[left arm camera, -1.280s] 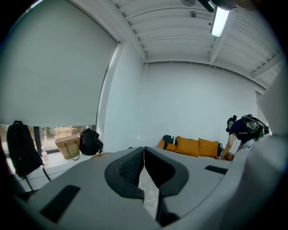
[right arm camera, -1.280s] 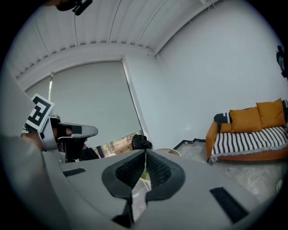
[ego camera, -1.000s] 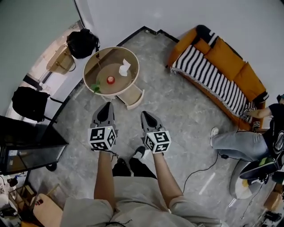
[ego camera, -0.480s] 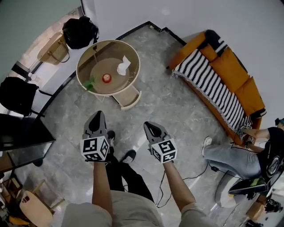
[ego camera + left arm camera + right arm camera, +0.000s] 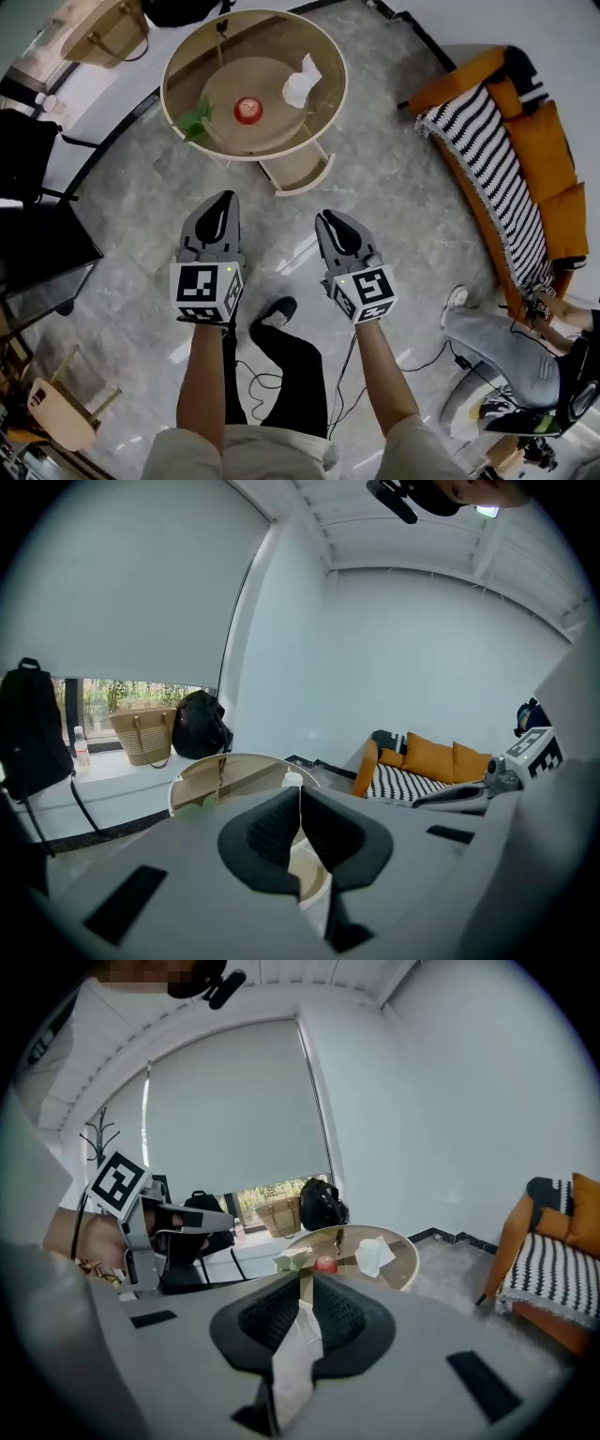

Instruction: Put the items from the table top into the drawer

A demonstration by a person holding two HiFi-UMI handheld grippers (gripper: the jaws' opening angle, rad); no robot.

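Jaws are staying out of play, left gripper (image 5: 222, 199) and right gripper (image 5: 331, 219) both clenched empty and hovering short of round glass-topped wooden table (image 5: 169, 94), which is carrying small red round item (image 5: 247, 110), crumpled white tissue (image 5: 302, 84) and green leafy sprig (image 5: 195, 122), with pale wooden drawer (image 5: 302, 169) hanging open at its near edge.

On my right stands an orange sofa (image 5: 553, 187) with a black-and-white striped blanket (image 5: 483, 169) draped over it. A person in jeans (image 5: 502, 333) sits near its end. By the window, a woven bag (image 5: 142, 735) sits just beside a black backpack (image 5: 202, 726). A black cable (image 5: 246, 378) trails over the grey floor (image 5: 403, 187).
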